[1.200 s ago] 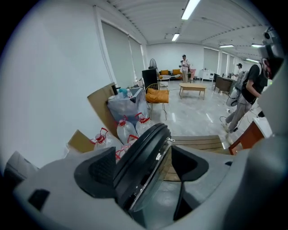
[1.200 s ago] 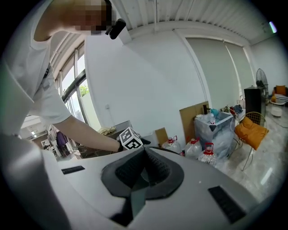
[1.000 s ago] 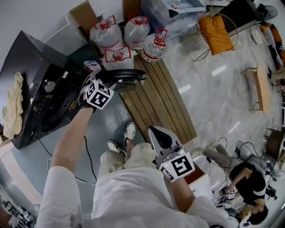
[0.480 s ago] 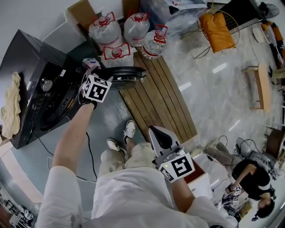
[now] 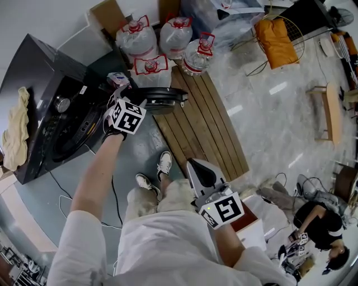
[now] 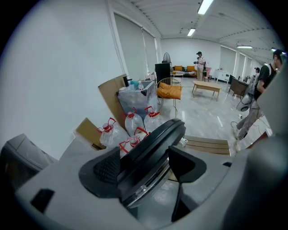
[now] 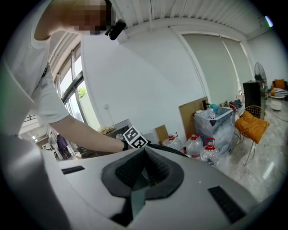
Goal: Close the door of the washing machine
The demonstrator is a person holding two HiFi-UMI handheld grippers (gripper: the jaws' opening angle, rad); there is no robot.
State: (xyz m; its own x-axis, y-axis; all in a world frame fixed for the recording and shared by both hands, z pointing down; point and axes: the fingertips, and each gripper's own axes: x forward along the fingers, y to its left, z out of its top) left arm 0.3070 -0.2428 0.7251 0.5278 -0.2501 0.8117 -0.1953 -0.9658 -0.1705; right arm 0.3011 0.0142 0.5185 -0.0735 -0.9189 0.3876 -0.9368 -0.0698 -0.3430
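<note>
The dark washing machine [image 5: 50, 111] stands at the left, its drum opening facing up and right. Its round black door [image 5: 162, 99] swings out open toward the wooden pallet. My left gripper [image 5: 124, 92] is at the door's near edge. In the left gripper view the door rim [image 6: 153, 152] lies between the two pads [image 6: 107, 170]; the jaws have just been closing and now press on it from both sides. My right gripper [image 5: 196, 165] hangs by the person's waist, far from the machine; its pads [image 7: 143, 168] are together with nothing between them.
Three large water bottles [image 5: 137, 39] and cardboard [image 5: 106, 14] stand behind the door. A wooden pallet [image 5: 201, 125] lies to its right. A yellow cloth [image 5: 14, 134] lies on the machine. A cable [image 5: 114, 195] runs over the floor. A person [image 5: 321, 223] sits at the lower right.
The left gripper has rolled a little at the door's rim and its jaws have narrowed onto it. The door and the right gripper stay where they were.
</note>
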